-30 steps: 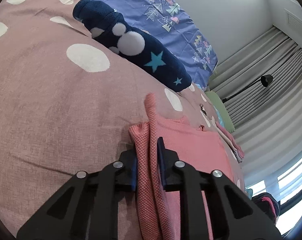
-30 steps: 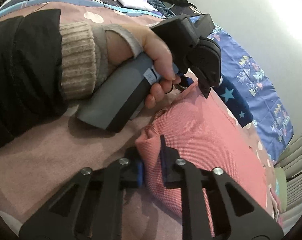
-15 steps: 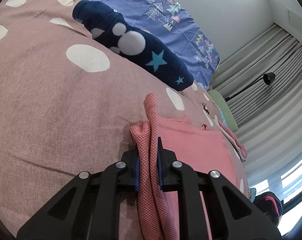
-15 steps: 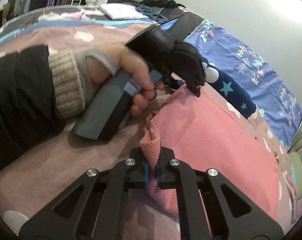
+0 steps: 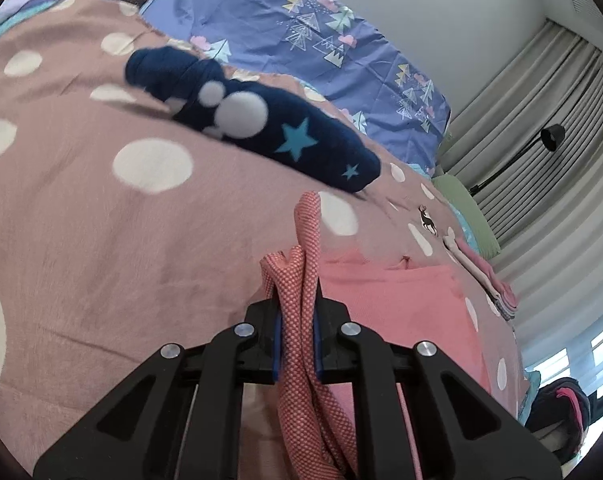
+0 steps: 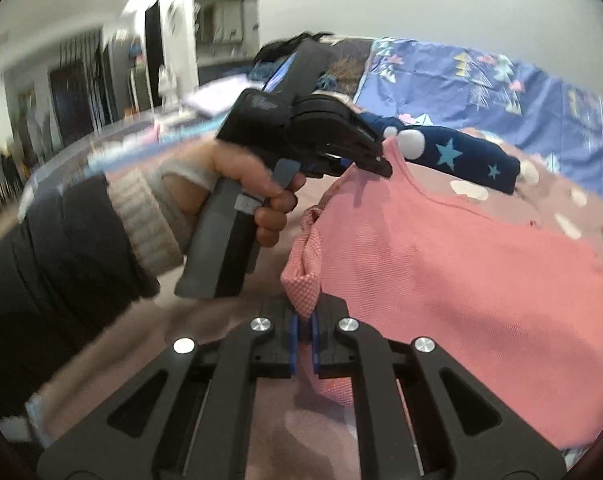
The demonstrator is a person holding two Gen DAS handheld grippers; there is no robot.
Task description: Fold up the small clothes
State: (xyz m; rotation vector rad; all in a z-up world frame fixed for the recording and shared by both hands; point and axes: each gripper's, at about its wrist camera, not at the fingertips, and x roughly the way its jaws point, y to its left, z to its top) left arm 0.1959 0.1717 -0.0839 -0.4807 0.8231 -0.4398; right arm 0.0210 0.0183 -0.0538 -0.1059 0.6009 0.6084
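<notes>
- Your left gripper is clamped narrow on a bunched strap of the pink garment; the mesh fabric stands up between the blue pads and trails down under the camera.
- Your right gripper pinches another folded corner of that garment, jaws nearly together on the cloth.
- The garment is lifted off the dotted pink bedspread at the held edges, its body spreading away to the right.
- A dark blue sleeve-like piece with stars and white circles lies on the bedspread just beyond the garment, apart from it in the left view.
- Behind that sits a purple sheet with tree prints, and further right a small stack of folded clothes near grey curtains and a black lamp.
- Only the right view shows your left hand around the grey handle, and a blurred room with what may be a doorway.
- Only the left view shows the folded stack and window side.
</notes>
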